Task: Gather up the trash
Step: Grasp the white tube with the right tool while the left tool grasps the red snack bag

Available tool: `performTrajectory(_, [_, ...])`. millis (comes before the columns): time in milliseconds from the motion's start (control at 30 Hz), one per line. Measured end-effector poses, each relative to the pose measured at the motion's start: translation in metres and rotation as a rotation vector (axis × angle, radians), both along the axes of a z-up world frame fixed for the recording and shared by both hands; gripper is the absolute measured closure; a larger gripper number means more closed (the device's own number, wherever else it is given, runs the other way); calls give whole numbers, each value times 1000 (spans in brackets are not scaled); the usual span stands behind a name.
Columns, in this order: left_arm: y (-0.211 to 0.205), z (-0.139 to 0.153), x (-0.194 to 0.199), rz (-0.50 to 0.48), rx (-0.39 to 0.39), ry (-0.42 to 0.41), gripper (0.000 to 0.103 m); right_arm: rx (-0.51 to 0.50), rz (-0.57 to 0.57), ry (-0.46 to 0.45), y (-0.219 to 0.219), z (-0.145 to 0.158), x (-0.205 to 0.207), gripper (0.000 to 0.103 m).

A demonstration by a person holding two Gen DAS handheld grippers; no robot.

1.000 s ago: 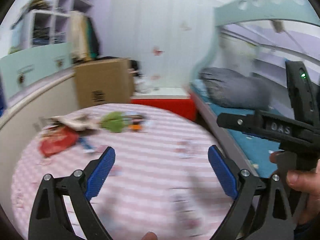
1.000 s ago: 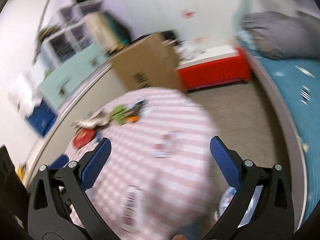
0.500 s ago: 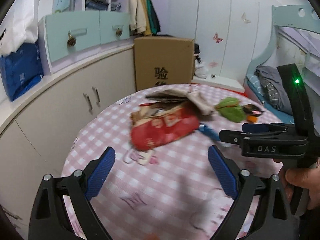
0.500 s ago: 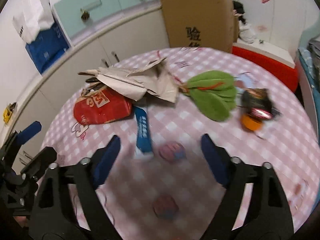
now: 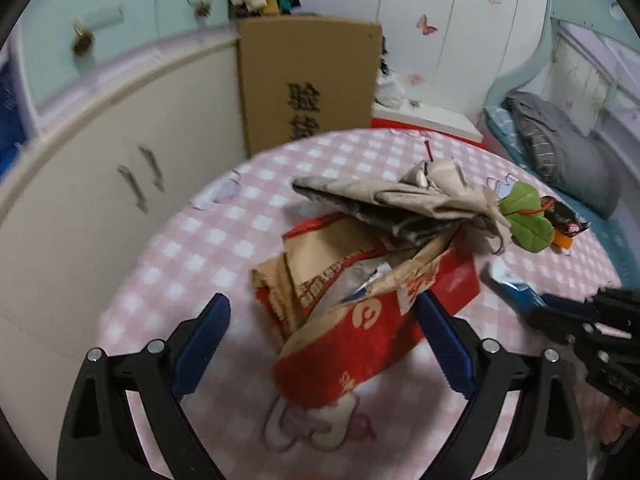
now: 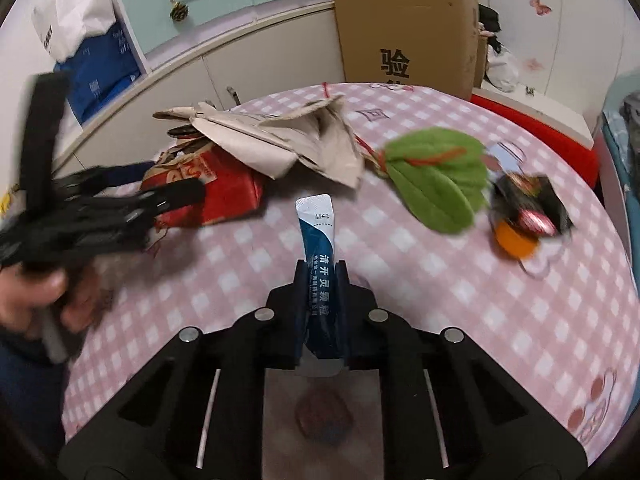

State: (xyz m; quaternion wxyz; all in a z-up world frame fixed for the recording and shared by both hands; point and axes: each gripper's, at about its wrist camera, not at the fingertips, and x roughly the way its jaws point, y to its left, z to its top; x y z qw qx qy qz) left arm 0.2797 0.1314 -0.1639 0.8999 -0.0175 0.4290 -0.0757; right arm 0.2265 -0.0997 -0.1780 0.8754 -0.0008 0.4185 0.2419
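right gripper (image 6: pixel 320 280): jaws closed on a blue-and-white sachet (image 6: pixel 319 236); sachet sticks out forward over the table, top end white, clear of the cloth.
left gripper (image 5: pixel 320 344): jaws wide apart, nothing between the pads; red paper bag (image 5: pixel 360 320) sits in the gap, right pad overlapping the bag's edge, contact can't be told.
sachet print: white Chinese characters down the blue part, roughly "清开灵颗粒"; smaller line beside it too blurred to read.
red bag print: white characters and a round logo on the red face, brown printed paper above; not legible.
table (image 5: pixel 192 248): round, pink-and-white checked cloth with cartoon prints.
crumpled paper (image 6: pixel 280 136): beige/grey sheet, lies on top of the red bag's far end.
green leaf thing (image 6: pixel 436 176): fabric-like, red string across it, just right of the crumpled paper.
dark wrapper (image 6: pixel 528 204): black with red, on top of an orange piece (image 6: pixel 514 240), touching it, right of the leaf.
cardboard box (image 6: pixel 404 28): behind the table, black character "验" readable, one below cut off by the table edge.
cabinets (image 5: pixel 100 160): cream doors left of the table, teal drawers (image 6: pixel 192 4) above.
blue bag (image 6: pixel 104 72): on the counter, white print unreadable.
bed (image 5: pixel 560 152): right side, grey bundle on it.
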Motion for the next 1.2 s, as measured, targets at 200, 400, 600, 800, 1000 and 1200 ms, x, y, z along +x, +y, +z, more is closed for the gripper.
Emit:
performTrajectory(200, [-5,0,-11,-32,-83,-12,46,47,-31,-7,-30,5,-16,89])
performTrajectory(400, [-11,6,-47,3,-110,-52,69,79,-48,-13,-49,8,-35,89])
performTrajectory(600, [-15,11,-95,29,-142,-84,71,122,-76,-16,-69,10,-58,89])
performTrajectory(800, [-20,9,-136,49,-156,-83,50,149,-92,-23,-84,12,-77,89])
performTrajectory(1000, [-15,0,-113,80,-188,-27,23,164,-102,-25,-93,12,-83,89])
performTrajectory(1200, [-21,3,-119,64,-186,-49,56,187,-117,-45,-105,18,-90,89])
